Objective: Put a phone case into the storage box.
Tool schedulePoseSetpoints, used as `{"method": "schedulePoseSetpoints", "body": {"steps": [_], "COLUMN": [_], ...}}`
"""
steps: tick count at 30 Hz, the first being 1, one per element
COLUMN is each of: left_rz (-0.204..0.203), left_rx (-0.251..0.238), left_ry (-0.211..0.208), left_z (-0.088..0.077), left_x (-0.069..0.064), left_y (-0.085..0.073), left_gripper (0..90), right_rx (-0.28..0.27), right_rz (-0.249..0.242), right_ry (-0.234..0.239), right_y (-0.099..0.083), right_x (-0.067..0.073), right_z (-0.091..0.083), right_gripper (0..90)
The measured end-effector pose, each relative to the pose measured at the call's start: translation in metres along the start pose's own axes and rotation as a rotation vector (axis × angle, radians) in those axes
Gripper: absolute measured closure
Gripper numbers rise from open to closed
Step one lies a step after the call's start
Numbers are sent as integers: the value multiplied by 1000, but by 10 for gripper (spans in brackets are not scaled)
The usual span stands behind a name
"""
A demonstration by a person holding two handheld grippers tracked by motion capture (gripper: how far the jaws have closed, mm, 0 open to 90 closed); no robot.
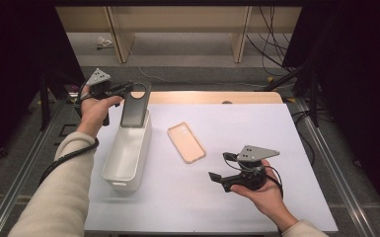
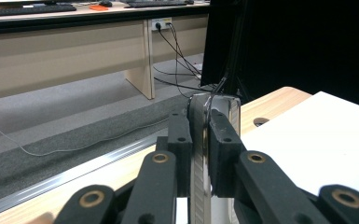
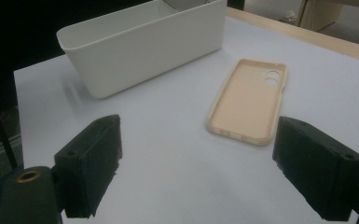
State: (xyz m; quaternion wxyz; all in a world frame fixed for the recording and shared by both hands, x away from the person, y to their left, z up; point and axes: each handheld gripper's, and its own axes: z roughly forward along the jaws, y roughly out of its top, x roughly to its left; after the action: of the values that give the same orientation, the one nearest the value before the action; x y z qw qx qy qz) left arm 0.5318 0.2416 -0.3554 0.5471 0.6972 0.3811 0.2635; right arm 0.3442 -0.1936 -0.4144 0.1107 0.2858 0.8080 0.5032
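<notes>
Item: dark phone case (image 1: pixel 135 104), clamped edge-on in my left gripper (image 1: pixel 126 89), upright over the white bin's (image 1: pixel 112 174) far end. Right gripper (image 1: pixel 220 167): jaws apart, idle near the beige phone case (image 1: pixel 186 142). Step: depositing. Next, I judge: lower, release.

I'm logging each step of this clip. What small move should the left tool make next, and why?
Probably lower the dark phone case straight down into the white bin before letting go. The left tool pinches the case by its top edge, and its lower end hangs just over the bin's far end. The right tool waits open near the beige case.
</notes>
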Motion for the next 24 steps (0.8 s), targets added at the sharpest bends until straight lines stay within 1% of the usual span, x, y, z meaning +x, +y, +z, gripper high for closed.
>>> {"method": "schedulePoseSetpoints", "body": {"steps": [6, 14, 17, 24], "left_rz": [-6, 3, -1, -6], "left_rx": [7, 14, 16, 30], "left_ry": [2, 1, 4, 9], "left_z": [4, 8, 9, 12], "left_x": [1, 1, 2, 3], "left_y": [-2, -2, -2, -7], "left_gripper": [809, 809, 809, 808], "right_rx": [0, -1, 0, 3], "right_rz": [-2, -1, -1, -1], "right_ry": [2, 4, 4, 4], "right_y": [0, 0, 0, 0], "right_x": [0, 0, 0, 0], "right_z": [0, 0, 0, 0], "right_gripper": [165, 165, 165, 165]}}
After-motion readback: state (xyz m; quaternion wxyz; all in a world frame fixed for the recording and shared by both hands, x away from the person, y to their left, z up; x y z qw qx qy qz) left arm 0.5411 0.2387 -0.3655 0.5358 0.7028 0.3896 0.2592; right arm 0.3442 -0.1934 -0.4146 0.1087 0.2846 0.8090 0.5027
